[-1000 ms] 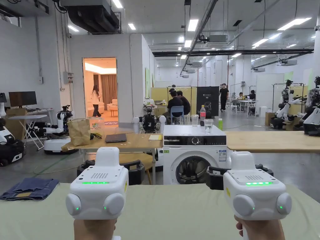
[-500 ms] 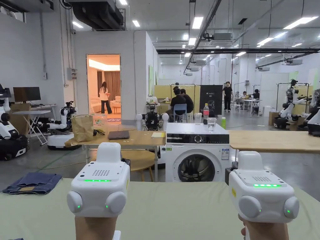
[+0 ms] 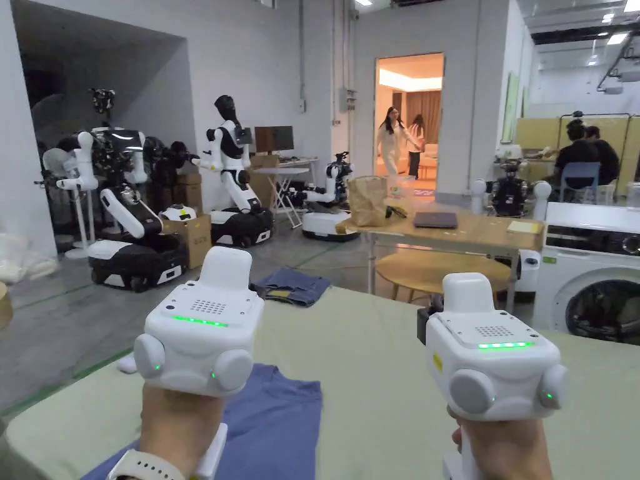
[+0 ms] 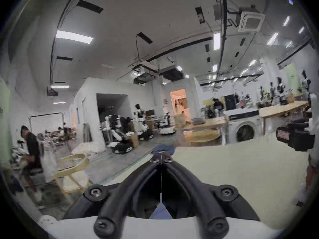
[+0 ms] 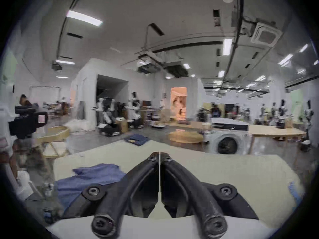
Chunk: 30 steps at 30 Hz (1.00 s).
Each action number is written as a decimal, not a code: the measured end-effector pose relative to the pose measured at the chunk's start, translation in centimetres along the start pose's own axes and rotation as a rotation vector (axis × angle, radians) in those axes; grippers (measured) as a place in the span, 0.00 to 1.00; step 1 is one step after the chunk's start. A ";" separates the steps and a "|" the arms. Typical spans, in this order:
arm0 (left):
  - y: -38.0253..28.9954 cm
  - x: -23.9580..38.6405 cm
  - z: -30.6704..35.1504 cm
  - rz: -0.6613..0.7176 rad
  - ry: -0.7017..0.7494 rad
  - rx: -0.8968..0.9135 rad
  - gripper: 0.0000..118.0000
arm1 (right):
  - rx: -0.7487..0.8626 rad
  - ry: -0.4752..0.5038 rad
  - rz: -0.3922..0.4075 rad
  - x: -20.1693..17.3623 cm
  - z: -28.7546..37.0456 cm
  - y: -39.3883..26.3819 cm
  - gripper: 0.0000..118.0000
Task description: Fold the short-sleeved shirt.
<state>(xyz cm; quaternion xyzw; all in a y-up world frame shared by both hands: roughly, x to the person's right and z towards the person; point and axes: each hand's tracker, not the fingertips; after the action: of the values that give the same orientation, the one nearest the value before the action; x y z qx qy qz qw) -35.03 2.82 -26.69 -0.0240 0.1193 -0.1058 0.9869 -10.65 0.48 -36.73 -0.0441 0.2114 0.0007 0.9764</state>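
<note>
A blue short-sleeved shirt (image 3: 275, 425) lies spread on the pale green table (image 3: 375, 375), at its near left. It also shows to the left of the jaws in the right gripper view as the same shirt (image 5: 93, 175). My left gripper (image 4: 161, 158) is held in the air above the shirt, jaws shut with nothing between them; a strip of blue cloth (image 4: 161, 211) shows far below. My right gripper (image 5: 159, 154) hovers over bare table to the right of the shirt, also shut and empty. Their white housings (image 3: 200, 325) sit side by side in the head view.
Folded jeans (image 3: 290, 287) lie at the table's far left corner. Beyond it stand a washing machine (image 3: 594, 275), a wooden table (image 3: 462, 231) and parked robots (image 3: 137, 237). A wooden chair (image 4: 72, 172) and a person (image 4: 32, 148) are off to the left.
The head camera has swung left and down, so the blue shirt and the robots at the left now show. Both grippers stay raised and shut in front of me.
</note>
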 end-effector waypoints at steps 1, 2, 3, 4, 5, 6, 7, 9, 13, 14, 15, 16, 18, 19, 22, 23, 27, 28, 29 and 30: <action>-0.5 -0.7 0.2 -0.009 0.006 -0.017 0.00 | -0.003 0.017 -0.014 -0.7 -0.3 -0.4 0.00; -1.1 -1.4 0.0 -0.003 -0.007 -0.042 0.00 | -0.014 0.039 -0.029 -1.4 -0.7 -0.9 0.00; -1.6 -1.8 -0.6 -0.003 -0.018 -0.092 0.00 | -0.025 0.043 -0.030 -2.0 -0.7 -1.6 0.00; -2.0 -2.0 -1.2 0.000 -0.042 -0.127 0.00 | -0.028 0.044 -0.030 -2.2 -0.9 -2.0 0.00; -2.6 -2.1 -2.4 0.006 -0.084 -0.185 0.00 | -0.032 0.047 -0.034 -2.3 -1.2 -2.4 0.00; -3.3 -2.0 -3.8 0.000 -0.112 -0.259 0.00 | -0.038 0.052 -0.038 -2.2 -1.5 -2.7 0.00; -4.2 -1.7 -5.1 -0.008 -0.131 -0.310 0.00 | -0.046 0.059 -0.043 -2.0 -1.9 -3.2 0.00; -6.6 -1.3 -9.4 -0.014 -0.195 -0.504 0.00 | -0.061 0.064 -0.049 -1.4 -2.5 -4.2 0.00; -13.0 0.3 -17.2 -0.014 -0.235 -0.778 0.00 | -0.098 0.061 0.017 -1.1 -3.3 -6.1 0.00; -14.7 0.9 -18.9 -0.002 -0.240 -0.782 0.00 | -0.109 0.061 0.036 -1.0 -3.7 -6.6 0.00; -16.5 1.6 -20.5 -0.004 -0.223 -0.794 0.00 | -0.123 0.064 0.050 -1.0 -4.1 -7.2 0.00; -17.8 1.6 -21.9 0.000 -0.202 -0.829 0.12 | -0.136 0.061 0.064 -1.0 -4.4 -7.6 0.00; -20.2 2.3 -24.5 0.019 -0.272 -0.942 0.81 | -0.155 0.058 0.083 -0.7 -5.1 -8.7 0.00; -20.8 2.1 -24.8 0.049 -0.330 -0.958 0.93 | -0.159 0.062 0.086 -0.8 -5.2 -9.0 0.00; -22.3 2.1 -27.0 0.141 -0.293 -0.974 0.94 | -0.181 0.074 0.098 -0.7 -6.0 -10.2 0.00; -23.0 2.3 -27.5 0.122 -0.270 -0.977 0.94 | -0.194 0.081 0.091 -0.7 -6.3 -10.6 0.00; -26.2 3.2 -28.9 0.090 -0.279 -1.087 0.87 | -0.224 0.085 0.039 -0.5 -6.8 -11.7 0.00; -27.2 3.6 -29.2 0.047 -0.278 -1.118 0.79 | -0.226 0.082 0.036 -0.4 -6.8 -11.9 0.00; -28.1 3.9 -29.2 -0.016 -0.283 -1.146 0.79 | -0.229 0.078 0.032 -0.2 -6.7 -12.0 0.00; -27.8 3.6 -28.4 -0.020 -0.303 -1.072 0.72 | -0.232 0.077 0.028 0.0 -6.5 -12.1 0.00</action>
<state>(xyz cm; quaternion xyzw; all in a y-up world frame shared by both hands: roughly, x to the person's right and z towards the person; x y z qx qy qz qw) -44.08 -25.72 -53.05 -0.5389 0.0128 -0.0348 0.8415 -13.03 -12.12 -41.57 -0.1539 0.2478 0.0373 0.9558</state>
